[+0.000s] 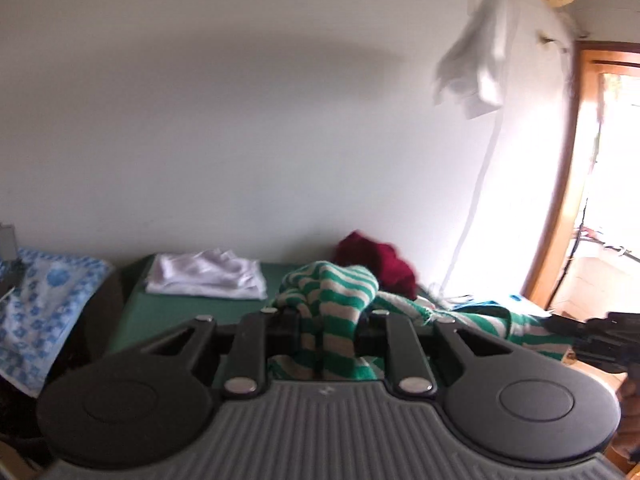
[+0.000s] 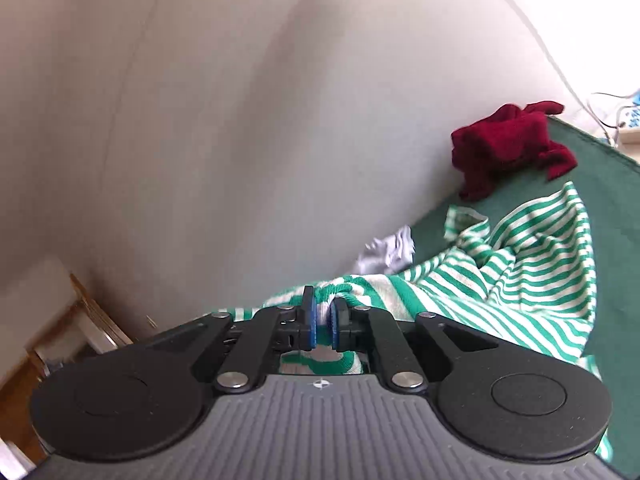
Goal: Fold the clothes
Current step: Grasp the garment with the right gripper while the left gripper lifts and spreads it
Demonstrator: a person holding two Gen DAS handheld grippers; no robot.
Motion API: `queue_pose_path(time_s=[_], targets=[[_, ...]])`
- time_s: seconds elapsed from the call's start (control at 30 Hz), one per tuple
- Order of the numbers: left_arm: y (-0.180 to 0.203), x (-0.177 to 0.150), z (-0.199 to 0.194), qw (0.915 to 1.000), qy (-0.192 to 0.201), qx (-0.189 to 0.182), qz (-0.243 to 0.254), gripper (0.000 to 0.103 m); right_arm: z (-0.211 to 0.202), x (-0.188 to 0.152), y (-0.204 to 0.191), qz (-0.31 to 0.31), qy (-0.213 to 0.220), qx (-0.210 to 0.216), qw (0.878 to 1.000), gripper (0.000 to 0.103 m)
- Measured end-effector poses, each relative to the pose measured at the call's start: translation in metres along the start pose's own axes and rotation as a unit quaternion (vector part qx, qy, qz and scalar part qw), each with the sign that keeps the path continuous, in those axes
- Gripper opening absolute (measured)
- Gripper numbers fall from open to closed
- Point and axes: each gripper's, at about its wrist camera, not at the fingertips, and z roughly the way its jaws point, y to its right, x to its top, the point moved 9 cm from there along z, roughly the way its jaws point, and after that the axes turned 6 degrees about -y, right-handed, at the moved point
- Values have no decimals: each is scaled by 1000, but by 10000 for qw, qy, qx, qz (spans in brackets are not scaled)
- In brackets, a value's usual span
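- Folded white cloth [image 1: 206, 276] lies flat at the left of the green bench [image 1: 160, 312], by the wall.
- Left hand-held gripper [image 1: 330, 330]: jaws narrow, clamped on a bunched edge of the striped shirt [image 1: 332, 292]; cloth humps up over the jaws and hides the pads.
- In the left view the shirt's long axis runs from the left gripper rightward, towards the right hand-held gripper [image 1: 600, 340] at the frame edge.
- Right hand-held gripper [image 2: 323, 320]: jaws nearly together, blue pads [image 2: 310, 326] pinching a rolled shirt hem.
- In the right view the shirt [image 2: 520, 264] trails from the pinch up and right across the bench [image 2: 608, 184], partly lifted and creased.
- Red garment [image 2: 508, 144] sits crumpled beyond the shirt against the wall, apart from it.
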Motion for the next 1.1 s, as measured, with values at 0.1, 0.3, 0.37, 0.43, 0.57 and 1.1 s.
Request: queue_pose_path(time_s=[0.1, 0.3, 0.37, 0.43, 0.57, 1.1], targets=[[33, -6, -25, 9998, 53, -161, -92, 20, -30, 9, 9, 166, 75, 109, 9998, 7], [77, -43, -42, 9993, -282, -11, -225, 26, -63, 14, 18, 150, -136, 256, 9995, 7], [79, -71, -39, 9973, -617, 183, -351, 39, -64, 4, 28, 201, -376, 114, 9990, 13], [72, -106, -29, 9920, -1066, 544, -392, 71, -61, -10, 43, 199, -708, -237, 9970, 23], [48, -196, -5, 9636, -2318, 1297, -317, 73, -51, -50, 75, -272, -1345, -1252, 9826, 42], [67, -304, 36, 9255, -3446, 1545, -294, 74, -35, -172, 117, -1010, -2825, -2103, 9305, 69]])
